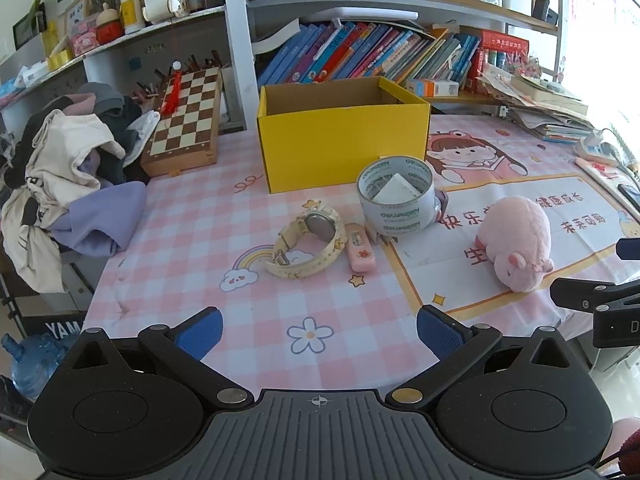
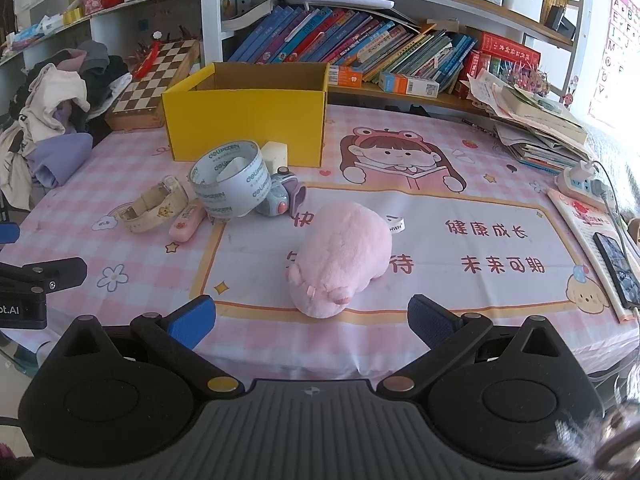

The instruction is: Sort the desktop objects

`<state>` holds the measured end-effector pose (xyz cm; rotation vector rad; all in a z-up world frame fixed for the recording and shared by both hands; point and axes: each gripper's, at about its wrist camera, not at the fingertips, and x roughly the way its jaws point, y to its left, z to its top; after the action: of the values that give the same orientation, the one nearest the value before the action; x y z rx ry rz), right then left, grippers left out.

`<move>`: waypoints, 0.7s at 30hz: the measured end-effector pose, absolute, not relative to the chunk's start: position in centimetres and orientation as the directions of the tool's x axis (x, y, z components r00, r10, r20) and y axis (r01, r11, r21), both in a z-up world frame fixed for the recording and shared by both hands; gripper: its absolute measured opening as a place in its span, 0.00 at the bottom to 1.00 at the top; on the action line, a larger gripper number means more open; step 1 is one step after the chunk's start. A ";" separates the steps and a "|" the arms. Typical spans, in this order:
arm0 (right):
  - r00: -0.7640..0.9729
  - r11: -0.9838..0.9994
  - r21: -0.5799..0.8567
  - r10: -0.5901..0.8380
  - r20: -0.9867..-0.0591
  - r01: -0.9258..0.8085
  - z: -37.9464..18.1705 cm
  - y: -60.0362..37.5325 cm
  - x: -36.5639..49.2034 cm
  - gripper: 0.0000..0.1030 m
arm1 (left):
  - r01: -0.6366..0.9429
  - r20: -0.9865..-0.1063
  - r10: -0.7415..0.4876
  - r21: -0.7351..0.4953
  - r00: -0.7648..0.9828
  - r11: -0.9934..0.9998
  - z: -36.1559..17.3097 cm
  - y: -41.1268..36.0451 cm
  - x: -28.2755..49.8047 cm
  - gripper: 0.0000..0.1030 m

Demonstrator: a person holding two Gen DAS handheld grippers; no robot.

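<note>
An open yellow box (image 1: 340,140) (image 2: 246,120) stands at the back of the pink checked table. In front of it lie a tape roll (image 1: 396,200) (image 2: 230,182), a cream watch (image 1: 308,248) (image 2: 154,204), a small pink case (image 1: 361,252) (image 2: 186,222), a grey-purple toy (image 2: 282,198), a pale block (image 2: 275,152) and a pink plush pig (image 1: 514,242) (image 2: 340,258). My left gripper (image 1: 320,332) is open and empty, near the front edge, short of the watch. My right gripper (image 2: 312,320) is open and empty, just in front of the pig.
A chessboard box (image 1: 184,120) and a heap of clothes (image 1: 68,176) sit at the left. Books fill the shelf behind (image 1: 360,52). Stacked papers (image 2: 536,128), a power strip (image 2: 580,178) and a phone (image 2: 618,272) lie at the right.
</note>
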<state>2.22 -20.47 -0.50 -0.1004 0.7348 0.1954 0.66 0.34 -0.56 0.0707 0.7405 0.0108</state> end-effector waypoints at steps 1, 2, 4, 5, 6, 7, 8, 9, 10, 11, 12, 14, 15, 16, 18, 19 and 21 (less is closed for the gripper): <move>0.724 0.977 -0.022 0.142 -0.675 -0.212 -0.5 -20.5 2.2 1.00 | 0.015 -0.675 0.034 0.067 0.737 0.998 -0.5 0.4 0.7 1.00; 0.724 0.977 -0.022 0.142 -0.676 -0.211 -0.6 -20.6 2.2 1.00 | 0.016 -0.677 0.034 0.067 0.735 0.998 -0.6 0.4 0.8 1.00; 0.719 0.977 -0.020 0.142 -0.680 -0.212 -0.7 -20.5 2.3 1.00 | 0.017 -0.682 0.032 0.066 0.730 0.998 -0.8 0.4 0.9 1.00; 0.716 0.977 -0.019 0.142 -0.684 -0.213 -0.8 -20.5 2.4 1.00 | 0.018 -0.685 0.032 0.066 0.728 0.998 -0.8 0.4 0.9 1.00; 0.712 0.977 -0.018 0.143 -0.688 -0.214 -0.9 -20.5 2.5 1.00 | 0.019 -0.687 0.031 0.065 0.726 0.998 -0.9 0.4 1.0 1.00; 0.708 0.976 -0.017 0.144 -0.692 -0.215 -1.0 -20.5 2.5 1.00 | 0.019 -0.690 0.031 0.065 0.723 0.998 -1.0 0.4 1.0 1.00; 0.703 0.976 -0.016 0.145 -0.696 -0.217 -1.1 -20.4 2.6 1.00 | 0.021 -0.692 0.029 0.065 0.721 0.998 -1.1 0.4 1.0 1.00; 0.699 0.975 -0.015 0.146 -0.700 -0.220 -1.2 -20.3 2.7 1.00 | 0.023 -0.695 0.028 0.065 0.718 0.998 -1.2 0.4 1.1 1.00; 0.696 0.975 -0.015 0.147 -0.702 -0.221 -1.2 -20.2 2.8 1.00 | 0.025 -0.698 0.027 0.065 0.716 0.998 -1.2 0.4 1.1 1.00; 0.694 0.975 -0.015 0.147 -0.705 -0.222 -1.3 -20.1 2.9 1.00 | 0.027 -0.696 0.023 0.060 0.718 0.998 -1.2 0.4 1.1 1.00; 0.692 0.975 -0.015 0.147 -0.706 -0.223 -1.4 -20.1 2.9 1.00 | 0.028 -0.694 0.019 0.056 0.720 0.998 -1.2 0.5 1.1 1.00; 0.690 0.974 -0.013 0.149 -0.708 -0.225 -1.5 -20.0 3.0 1.00 | 0.029 -0.690 0.010 0.045 0.723 0.999 -1.2 0.6 1.1 1.00; 0.689 0.974 -0.013 0.150 -0.709 -0.225 -1.5 -20.0 3.1 1.00 | 0.029 -0.689 0.005 0.038 0.725 0.999 -1.2 0.7 1.1 1.00; 0.688 0.974 -0.012 0.150 -0.710 -0.225 -1.6 -20.0 3.1 1.00 | 0.028 -0.690 0.005 0.036 0.724 0.999 -1.3 0.7 1.1 1.00; 0.685 0.974 -0.012 0.150 -0.713 -0.225 -1.7 -19.9 3.2 1.00 | 0.029 -0.696 0.004 0.036 0.718 0.999 -1.4 0.7 1.3 1.00; 0.684 0.974 -0.013 0.149 -0.714 -0.226 -1.7 -20.0 3.2 1.00 | 0.031 -0.698 0.002 0.035 0.716 0.999 -1.5 0.7 1.4 1.00; 0.684 0.974 -0.017 0.146 -0.714 -0.226 -1.7 -19.9 3.3 1.00 | 0.037 -0.700 -0.001 0.036 0.714 0.999 -1.5 0.6 1.5 1.00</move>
<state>3.28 -19.88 -1.69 -0.1064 0.7905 0.2090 1.45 0.57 -1.53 0.0487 0.7747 -0.0206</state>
